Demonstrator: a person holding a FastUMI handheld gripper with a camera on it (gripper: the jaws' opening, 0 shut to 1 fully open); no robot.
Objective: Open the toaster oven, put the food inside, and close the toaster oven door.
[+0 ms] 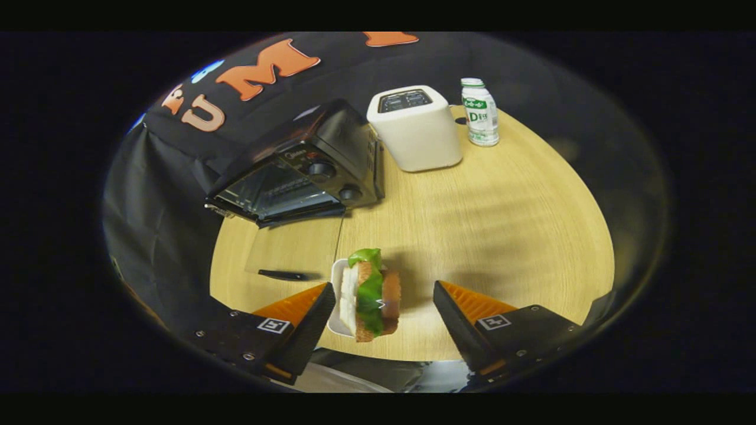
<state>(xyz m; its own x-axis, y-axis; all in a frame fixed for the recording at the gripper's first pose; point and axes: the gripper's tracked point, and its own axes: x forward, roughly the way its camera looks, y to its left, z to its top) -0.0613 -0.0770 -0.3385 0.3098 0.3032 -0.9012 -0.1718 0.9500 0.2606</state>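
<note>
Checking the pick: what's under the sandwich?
A small white dish sits under the sandwich, between the open gripper's fingers. The sandwich covers the dish's middle.

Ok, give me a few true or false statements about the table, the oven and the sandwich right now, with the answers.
1. The toaster oven door is down, open. True.
2. The hand-held gripper is clamped on the sandwich. False: its fingers stand apart, with a gap on one side.
3. The sandwich is inside the oven. False: it stands on its small white dish between the fingers.
4. A white toaster stands between the oven and a bottle. True.
</note>
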